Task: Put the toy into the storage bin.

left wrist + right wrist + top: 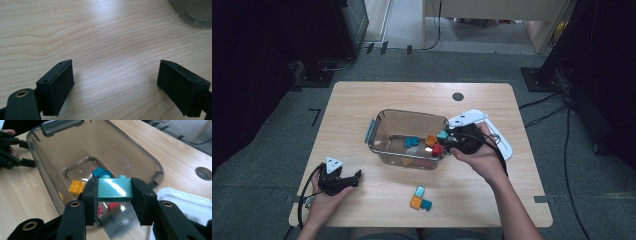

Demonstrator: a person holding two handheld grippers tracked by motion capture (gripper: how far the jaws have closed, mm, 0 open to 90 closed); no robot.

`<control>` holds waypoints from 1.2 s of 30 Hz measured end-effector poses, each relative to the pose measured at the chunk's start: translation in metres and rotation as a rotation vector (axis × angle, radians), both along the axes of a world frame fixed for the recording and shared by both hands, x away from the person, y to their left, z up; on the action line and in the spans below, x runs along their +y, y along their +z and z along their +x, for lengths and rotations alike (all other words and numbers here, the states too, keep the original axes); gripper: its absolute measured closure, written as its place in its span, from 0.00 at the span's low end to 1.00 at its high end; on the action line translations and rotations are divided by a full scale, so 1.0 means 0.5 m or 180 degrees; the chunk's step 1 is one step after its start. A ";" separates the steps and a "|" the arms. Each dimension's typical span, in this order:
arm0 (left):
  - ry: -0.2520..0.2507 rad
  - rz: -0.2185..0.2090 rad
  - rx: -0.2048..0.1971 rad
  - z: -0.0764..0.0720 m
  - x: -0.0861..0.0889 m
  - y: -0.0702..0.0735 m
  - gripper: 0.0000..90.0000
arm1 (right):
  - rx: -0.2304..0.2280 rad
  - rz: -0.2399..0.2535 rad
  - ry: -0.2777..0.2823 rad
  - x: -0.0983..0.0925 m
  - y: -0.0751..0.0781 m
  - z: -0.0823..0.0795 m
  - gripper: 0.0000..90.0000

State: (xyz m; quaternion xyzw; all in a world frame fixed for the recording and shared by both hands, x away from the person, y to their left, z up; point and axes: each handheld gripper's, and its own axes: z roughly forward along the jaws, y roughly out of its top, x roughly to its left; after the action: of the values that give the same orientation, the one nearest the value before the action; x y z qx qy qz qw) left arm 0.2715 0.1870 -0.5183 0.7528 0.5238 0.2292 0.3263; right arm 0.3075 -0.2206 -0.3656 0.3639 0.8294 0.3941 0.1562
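Observation:
A teal brick (114, 191) is pinched between the pads of my right gripper (115, 185) and hangs over the near right rim of a clear plastic bin (160, 172). From above, the right gripper (451, 139) and its teal brick (442, 135) sit at the bin's (379, 117) right edge. Inside the bin lie a blue brick (411, 142), an orange brick (430, 140) and a red brick (437, 149). My left gripper (357, 175) rests on the table at the lower left. Its jaws stand wide apart over bare wood (115, 85), with nothing between them.
Three loose bricks, two teal (419, 190) (426, 204) and one orange (415, 202), lie near the table's front edge. A white lid (477, 119) lies right of the bin, under my right hand. A round cable hole (457, 96) sits at the back.

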 end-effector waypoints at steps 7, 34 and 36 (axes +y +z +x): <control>0.0001 -0.0001 -0.0003 0.000 0.000 0.000 0.15 | 0.0080 0.0025 0.0121 0.065 -0.017 0.030 0.65; 0.0001 0.0000 -0.0005 0.000 0.000 0.000 0.15 | 0.0167 -0.0002 -0.0191 -0.040 -0.036 -0.017 0.11; 0.0002 -0.0001 -0.0005 0.000 0.000 0.000 0.15 | 0.0170 -0.0016 -0.0216 -0.053 -0.040 -0.024 0.10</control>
State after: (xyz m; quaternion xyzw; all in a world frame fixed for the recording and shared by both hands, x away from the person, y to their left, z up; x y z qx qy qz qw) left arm 0.2715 0.1869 -0.5184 0.7524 0.5238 0.2298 0.3268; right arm 0.2954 -0.2469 -0.3857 0.4019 0.8214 0.3766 0.1482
